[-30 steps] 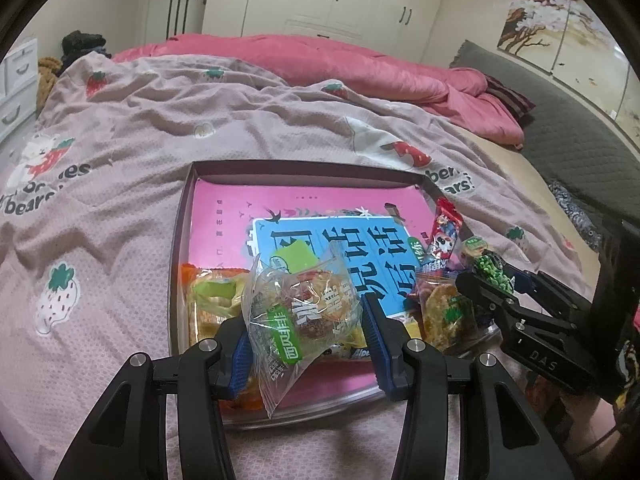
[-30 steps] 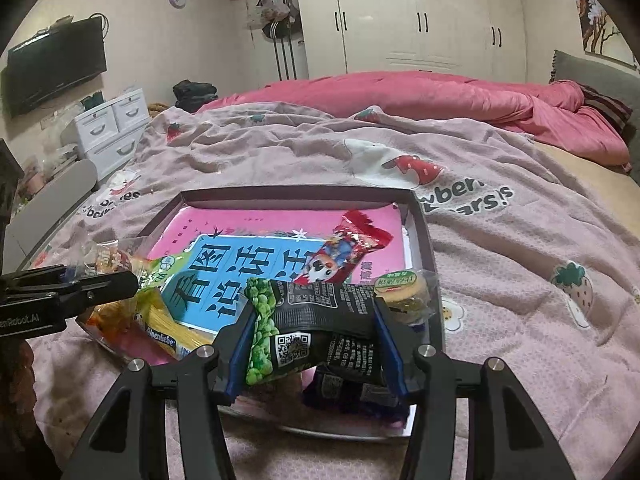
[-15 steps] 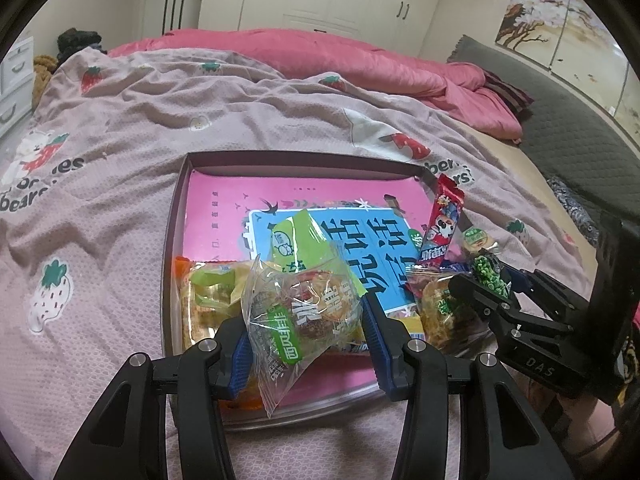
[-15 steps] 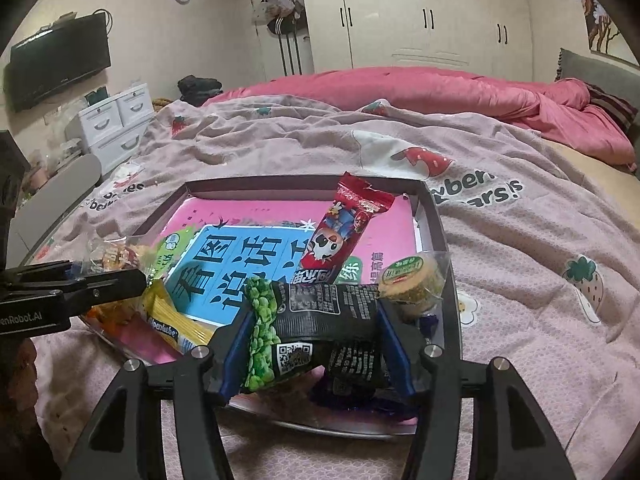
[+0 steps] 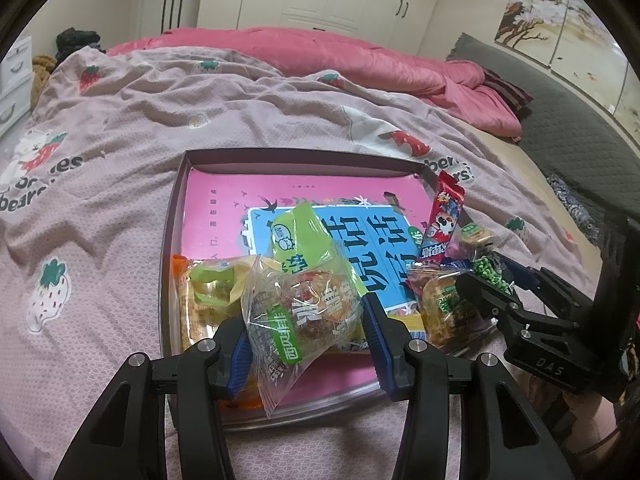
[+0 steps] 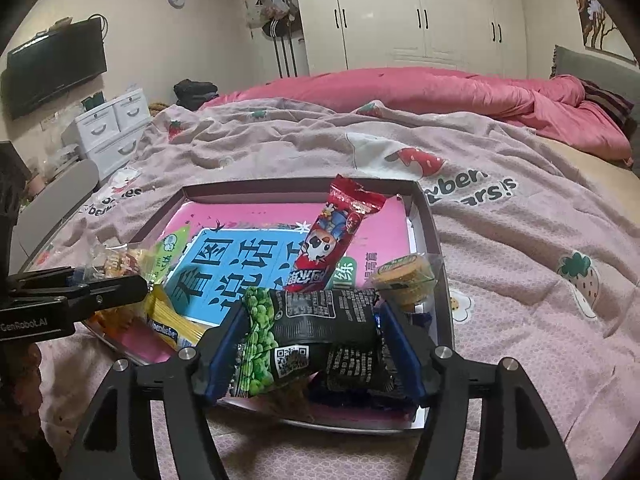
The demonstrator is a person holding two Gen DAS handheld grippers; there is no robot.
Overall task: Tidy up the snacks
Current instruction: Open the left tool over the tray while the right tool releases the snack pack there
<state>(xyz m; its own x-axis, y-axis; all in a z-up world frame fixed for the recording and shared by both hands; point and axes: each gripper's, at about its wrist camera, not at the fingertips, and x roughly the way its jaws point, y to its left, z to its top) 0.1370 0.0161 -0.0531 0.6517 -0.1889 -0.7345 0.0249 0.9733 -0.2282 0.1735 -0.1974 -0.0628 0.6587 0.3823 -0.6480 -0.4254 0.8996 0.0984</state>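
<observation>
A shallow box (image 5: pixel 280 156) with a pink and blue book (image 5: pixel 224 208) in it lies on the bed. My left gripper (image 5: pixel 306 328) is shut on a clear bag of cakes (image 5: pixel 300 316) above the box's near left part. My right gripper (image 6: pixel 316 344) is shut on a black and green pea packet (image 6: pixel 308 332) above the box's near right corner (image 6: pixel 440 320); it also shows in the left wrist view (image 5: pixel 492 276). A red snack bar (image 6: pixel 340 236), a small round cake (image 6: pixel 404 276), a green packet (image 5: pixel 304 240) and yellow packets (image 5: pixel 204 288) lie in the box.
The box sits on a pink strawberry blanket (image 5: pixel 120 128). A pink quilt (image 6: pixel 440 88) lies behind it. White drawers (image 6: pixel 108 128) and a wall TV (image 6: pixel 52 68) stand at the left. Wardrobes (image 6: pixel 420 12) line the back wall.
Both grippers have lifted and drawn back a little, each holding its packet. The red snack bar has tipped up onto the book and the green packet shows more.
</observation>
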